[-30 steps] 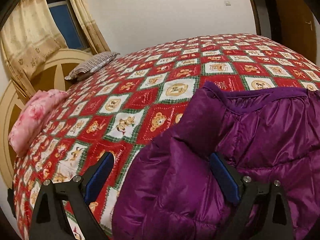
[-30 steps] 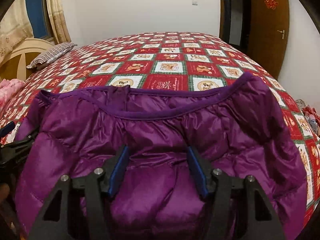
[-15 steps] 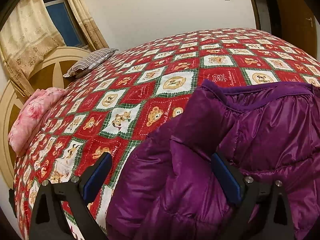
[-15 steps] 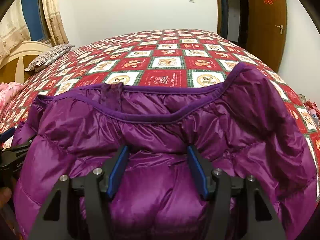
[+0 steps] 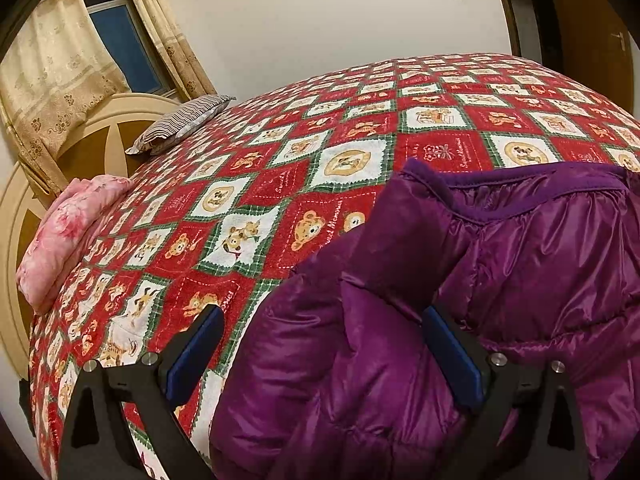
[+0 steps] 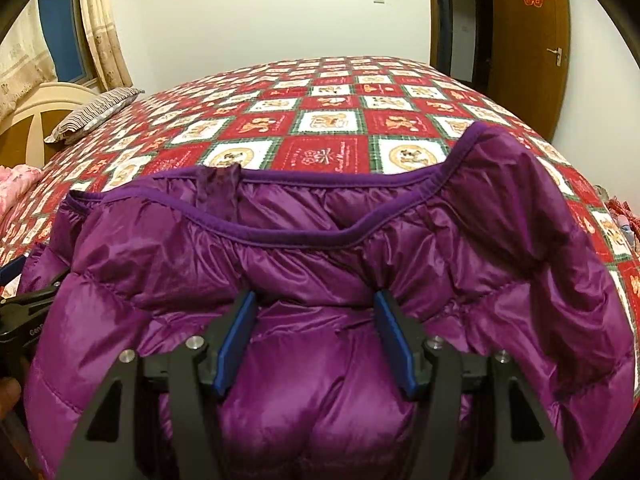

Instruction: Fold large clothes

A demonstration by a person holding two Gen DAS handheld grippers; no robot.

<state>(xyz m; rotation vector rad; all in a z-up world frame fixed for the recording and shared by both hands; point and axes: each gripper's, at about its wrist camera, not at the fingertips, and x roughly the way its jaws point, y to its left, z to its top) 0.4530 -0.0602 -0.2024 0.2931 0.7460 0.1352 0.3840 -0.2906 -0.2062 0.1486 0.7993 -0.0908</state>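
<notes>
A shiny purple puffer jacket point(image 6: 320, 248) lies bunched at the near edge of the bed, its darker trimmed edge facing away from me. It also shows in the left wrist view point(image 5: 500, 280). My left gripper point(image 5: 320, 348) is open at the jacket's left end, with jacket fabric bulging between its blue pads. My right gripper point(image 6: 316, 336) is open over the jacket's middle, with puffy fabric between its pads. The left gripper's black frame point(image 6: 28, 312) shows at the left edge of the right wrist view.
The bed carries a red, white and green bear-pattern quilt point(image 5: 320, 160). A striped pillow point(image 5: 180, 124) and a pink pillow point(image 5: 68, 228) lie by the cream headboard point(image 5: 100, 148). A wooden door point(image 6: 532, 52) stands at the far right.
Both views have drifted slightly, so the jacket sits a little lower and closer in frame. The jaws stay open as before.
</notes>
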